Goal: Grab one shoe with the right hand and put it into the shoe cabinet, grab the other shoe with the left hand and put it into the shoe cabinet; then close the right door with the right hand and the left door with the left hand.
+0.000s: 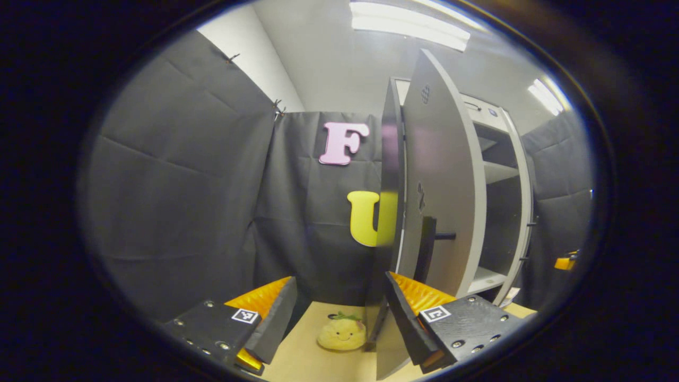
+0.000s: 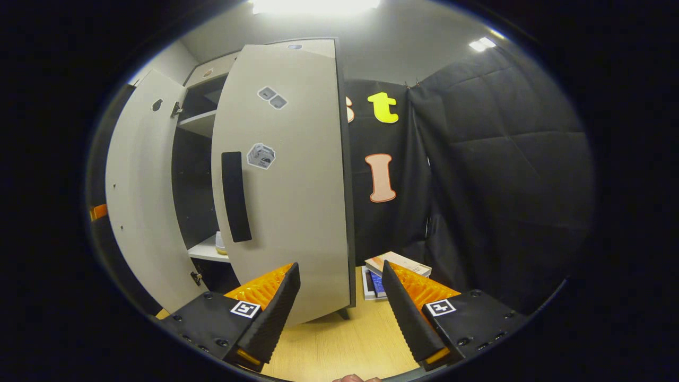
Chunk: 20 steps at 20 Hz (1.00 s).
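Note:
The grey shoe cabinet (image 1: 501,175) stands with both doors swung out. In the left gripper view its left door (image 1: 445,175) is nearly edge-on to me, and the door's free edge rises just beside my right fingertip. A black handle (image 1: 427,249) shows near that edge. My left gripper (image 1: 339,286) is open and holds nothing. In the right gripper view the right door (image 2: 297,185) faces me with its black handle (image 2: 236,196). My right gripper (image 2: 339,270) is open and empty, low in front of that door. A small pale object (image 2: 220,244) lies on the low shelf, too small to identify.
A yellow plush toy (image 1: 342,333) sits on the wooden floor (image 2: 329,345) below the left door. A stack of books (image 2: 395,265) lies right of the right door. Black cloth walls close in both sides. The left door's inner face (image 2: 140,201) stands open farther back.

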Tool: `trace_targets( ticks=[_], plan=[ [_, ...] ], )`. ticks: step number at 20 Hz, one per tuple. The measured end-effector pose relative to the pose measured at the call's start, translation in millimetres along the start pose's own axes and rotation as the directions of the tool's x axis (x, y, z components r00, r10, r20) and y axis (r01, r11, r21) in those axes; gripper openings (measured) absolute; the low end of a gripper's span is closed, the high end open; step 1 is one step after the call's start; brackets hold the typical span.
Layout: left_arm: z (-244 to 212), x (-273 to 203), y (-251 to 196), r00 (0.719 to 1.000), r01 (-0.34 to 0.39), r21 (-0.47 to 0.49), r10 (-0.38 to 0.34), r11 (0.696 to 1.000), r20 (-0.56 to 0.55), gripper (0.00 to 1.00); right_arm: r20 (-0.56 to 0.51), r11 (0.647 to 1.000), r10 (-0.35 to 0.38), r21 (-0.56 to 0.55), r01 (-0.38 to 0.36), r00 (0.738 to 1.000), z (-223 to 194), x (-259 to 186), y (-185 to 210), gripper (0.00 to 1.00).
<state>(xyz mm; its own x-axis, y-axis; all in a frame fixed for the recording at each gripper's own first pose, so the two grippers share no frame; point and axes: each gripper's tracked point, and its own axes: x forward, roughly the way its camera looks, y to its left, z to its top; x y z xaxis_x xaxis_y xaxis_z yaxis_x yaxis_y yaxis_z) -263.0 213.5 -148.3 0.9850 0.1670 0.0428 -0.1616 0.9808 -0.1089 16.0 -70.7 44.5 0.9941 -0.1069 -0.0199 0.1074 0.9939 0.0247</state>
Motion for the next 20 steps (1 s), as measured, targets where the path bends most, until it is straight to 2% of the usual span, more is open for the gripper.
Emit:
trace_targets(
  ticks=[3,6,8,13,16,20],
  plan=[
    [4.4,21.1,0.2,1.0,0.017,0.015,-0.017,1.0,0.004,0.94,-0.024,1.0,-0.021,0.011,0.022,0.999,-9.6,-4.7,-9.2,0.97],
    [6.6,33.7,-17.6,0.996,0.09,0.049,-0.09,0.995,-0.005,0.94,-0.029,0.999,-0.043,0.028,0.044,0.999,-12.7,-8.5,-17.5,0.97],
    [9.5,37.8,-17.9,0.996,0.087,0.074,-0.088,0.993,0.004,0.94,-0.031,0.998,-0.058,0.028,0.059,0.998,-14.5,-9.0,-22.3,0.97],
    [-0.5,40.9,-30.1,0.991,0.129,-0.011,-0.129,0.992,-0.034,0.94,-0.049,0.998,-0.054,0.043,0.056,0.997,-23.0,0.1,-18.8,0.97],
    [1.4,38.1,-48.0,0.986,0.162,0.002,-0.162,0.987,-0.035,0.94,-0.014,0.995,-0.078,0.056,0.079,0.997,-16.7,6.1,-21.7,0.97],
    [-2.0,39.6,-82.1,0.979,0.198,0.015,-0.198,0.98,-0.042,0.94,-0.002,0.997,-0.065,0.047,0.065,0.998,-16.4,20.3,-18.1,0.97]
  ],
)
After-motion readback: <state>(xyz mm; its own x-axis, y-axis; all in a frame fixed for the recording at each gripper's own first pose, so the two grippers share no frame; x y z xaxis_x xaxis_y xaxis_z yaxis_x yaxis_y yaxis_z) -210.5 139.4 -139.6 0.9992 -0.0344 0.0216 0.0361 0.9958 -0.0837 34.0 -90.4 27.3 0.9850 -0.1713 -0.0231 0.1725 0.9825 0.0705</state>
